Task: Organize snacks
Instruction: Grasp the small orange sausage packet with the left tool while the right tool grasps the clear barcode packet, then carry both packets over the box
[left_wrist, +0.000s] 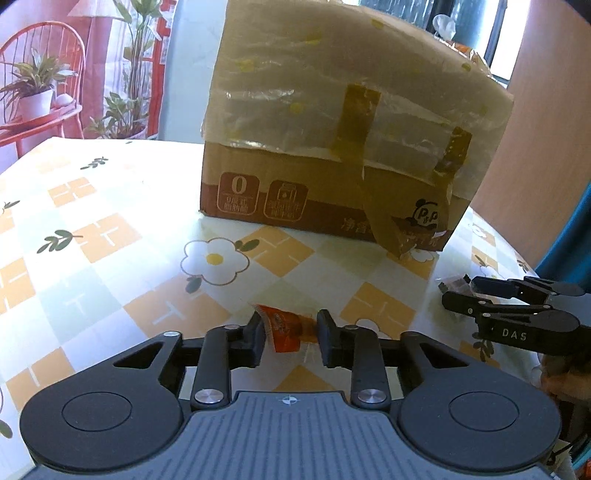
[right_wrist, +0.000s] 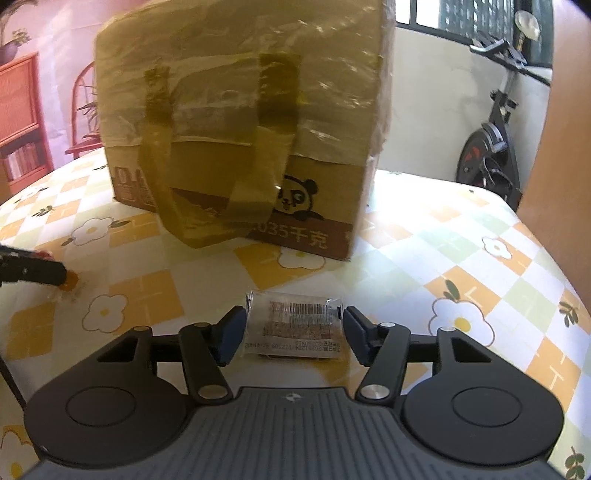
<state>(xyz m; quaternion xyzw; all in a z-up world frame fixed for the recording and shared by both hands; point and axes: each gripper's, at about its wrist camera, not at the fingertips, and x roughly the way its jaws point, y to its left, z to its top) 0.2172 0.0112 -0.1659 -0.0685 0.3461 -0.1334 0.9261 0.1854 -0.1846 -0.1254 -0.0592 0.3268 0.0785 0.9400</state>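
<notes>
On a table (left_wrist: 110, 206) covered in glossy checked oilcloth with orange squares and white daisies, the left gripper (left_wrist: 291, 338) is pinching a small orange snack packet (left_wrist: 282, 326) — its crinkled foil is sitting squeezed between the black pads, close to the near edge. Beside it, the right gripper (right_wrist: 291, 332) is standing spread around a clear, flat rectangular snack packet (right_wrist: 295, 325) with a printed barcode label, the pads just clear of its ends as it lies on the cloth. Farther in, toward the table's middle, a brown cardboard box (right_wrist: 236, 122) is standing upright — its upper part wrapped in wrinkled clear film, strapped with two yellowish tape strips, a panda printed low on its face.
</notes>
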